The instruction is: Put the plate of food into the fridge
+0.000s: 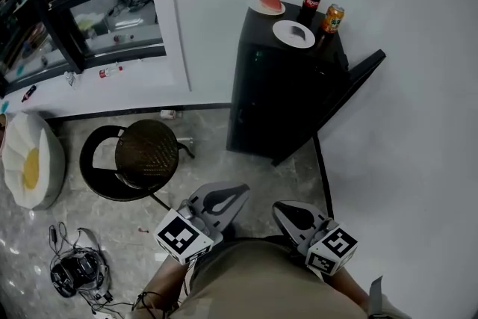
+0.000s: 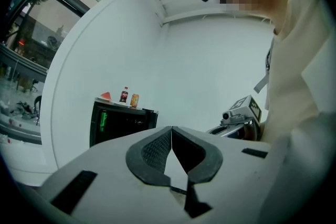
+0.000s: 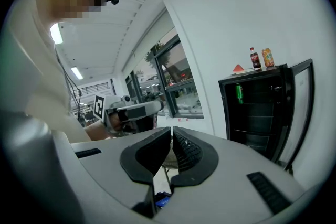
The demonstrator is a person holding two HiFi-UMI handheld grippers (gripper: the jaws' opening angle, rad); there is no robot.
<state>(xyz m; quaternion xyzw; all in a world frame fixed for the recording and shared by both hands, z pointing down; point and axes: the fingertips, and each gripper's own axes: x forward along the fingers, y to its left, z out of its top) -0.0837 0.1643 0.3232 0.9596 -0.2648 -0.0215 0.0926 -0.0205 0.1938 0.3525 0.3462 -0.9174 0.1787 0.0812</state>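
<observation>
Cushion shaped like a fried egg lies at the far left of the tiled floor, with a tangle of black cables near it, closer to the person. Next comes a round black stool with a woven seat. The left gripper is held low in front of the person's body, its fingers closed tip to tip with nothing between them; its own view shows the pads meeting along one line. Just to its right is the right gripper, its fingers likewise pressed together and empty. Both point toward the black fridge, which stands against the white wall, well apart from them. On the fridge's top sit a plate with a red wedge of food at the back left, a second white plate nearer the front, a cola bottle and an orange can at the right. The fridge door stands swung open to the right, and the right gripper view shows a green can on an upper shelf inside.
</observation>
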